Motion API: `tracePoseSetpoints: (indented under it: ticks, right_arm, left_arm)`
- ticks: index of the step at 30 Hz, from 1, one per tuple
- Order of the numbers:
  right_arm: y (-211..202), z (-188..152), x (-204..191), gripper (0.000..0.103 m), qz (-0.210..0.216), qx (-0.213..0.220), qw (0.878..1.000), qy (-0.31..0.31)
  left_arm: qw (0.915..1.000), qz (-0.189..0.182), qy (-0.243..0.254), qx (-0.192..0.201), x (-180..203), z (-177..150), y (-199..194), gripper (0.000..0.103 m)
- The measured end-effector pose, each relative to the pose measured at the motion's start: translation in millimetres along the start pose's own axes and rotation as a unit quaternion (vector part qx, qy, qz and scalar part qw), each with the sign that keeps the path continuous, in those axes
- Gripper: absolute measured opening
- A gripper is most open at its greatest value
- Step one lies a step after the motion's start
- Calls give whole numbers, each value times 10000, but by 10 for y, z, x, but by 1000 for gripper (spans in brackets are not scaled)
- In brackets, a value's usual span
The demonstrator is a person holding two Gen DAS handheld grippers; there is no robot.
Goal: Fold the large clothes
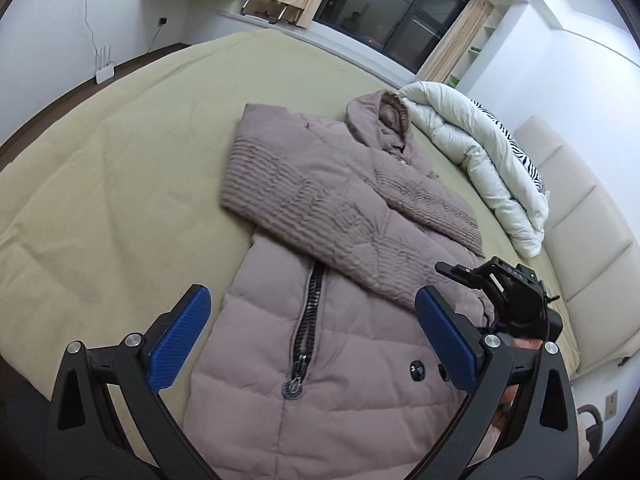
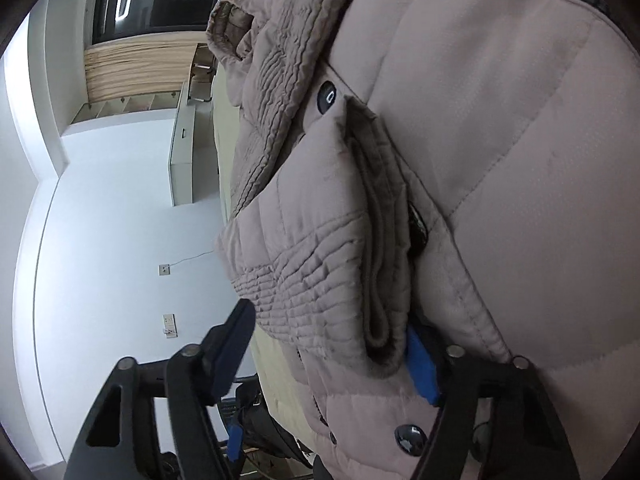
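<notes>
Garment: mauve quilted hooded puffer coat (image 1: 320,216) lies front-up on the beige-sheeted bed (image 1: 100,184), both sleeves crossed over its chest, zipper closed.
Left gripper (image 1: 312,332): jaws spread fully wide above the lower front, holding nothing.
Right gripper (image 2: 332,356): jaws about half open around the coat's side edge; one blue pad (image 2: 420,368) is tucked under the fabric, and I cannot tell whether the pads actually pinch it.
Risk: thick, slippery padding may slide from a shallow bite, and lifting one side alone could drag the crossed sleeves loose.
Views: left wrist shows the whole layout, plus white duvet (image 1: 480,160); right wrist alone shows the bite at the coat's edge.
</notes>
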State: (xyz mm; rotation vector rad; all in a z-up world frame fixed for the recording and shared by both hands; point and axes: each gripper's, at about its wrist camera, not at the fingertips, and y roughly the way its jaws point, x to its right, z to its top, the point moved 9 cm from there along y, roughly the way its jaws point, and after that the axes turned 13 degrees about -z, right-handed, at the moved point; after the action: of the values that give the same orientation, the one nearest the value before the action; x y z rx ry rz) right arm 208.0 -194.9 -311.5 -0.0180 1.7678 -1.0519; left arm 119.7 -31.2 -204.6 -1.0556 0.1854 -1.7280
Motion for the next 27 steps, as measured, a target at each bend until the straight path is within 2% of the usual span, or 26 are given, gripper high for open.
tracePoseSetpoints:
  ticks: [1,2,6,9,11,14,18,21,24,27]
  right_arm:
    - [-1,35,22,36,-40,38,10000,38]
    - [8,40,47,31,-95,53,9999,63]
    - [-114,4,-78,22,-286,237,9984,-421]
    - [-344,29,-466,20,-362,591,9912,-1127]
    - [-566,115,-817,20,-369,917,9806,-1692]
    - [-987,348,-1387,20,-359,1512,9558,-2498]
    - [-1478,781,-1905,20,-418,2130,9253,-3110]
    - [-1696,1191,-1911,20,-590,2436,9141,-3188]
    - [-1738,1607,-1605,20,-759,2495,9198,-2930]
    - [-1629,2035,-1003,19,-1059,2420,9316,-2497]
  left_arm:
    - [10000,1,-28,-5,-50,-19,2,103]
    - [10000,-10,-48,-8,-86,-30,23,103]
    - [10000,2,-21,17,-189,-17,75,103]
    - [10000,-40,-14,15,-223,52,168,103]
    - [10000,-34,25,43,-216,137,221,103]
    - [9998,-1,151,102,-161,351,351,103]
    - [9991,57,333,264,-72,755,553,103]
    - [9984,177,447,311,-53,1087,828,103]
    - [9974,336,567,300,-74,1343,1122,103]
    - [9958,545,696,255,-117,1542,1427,103]
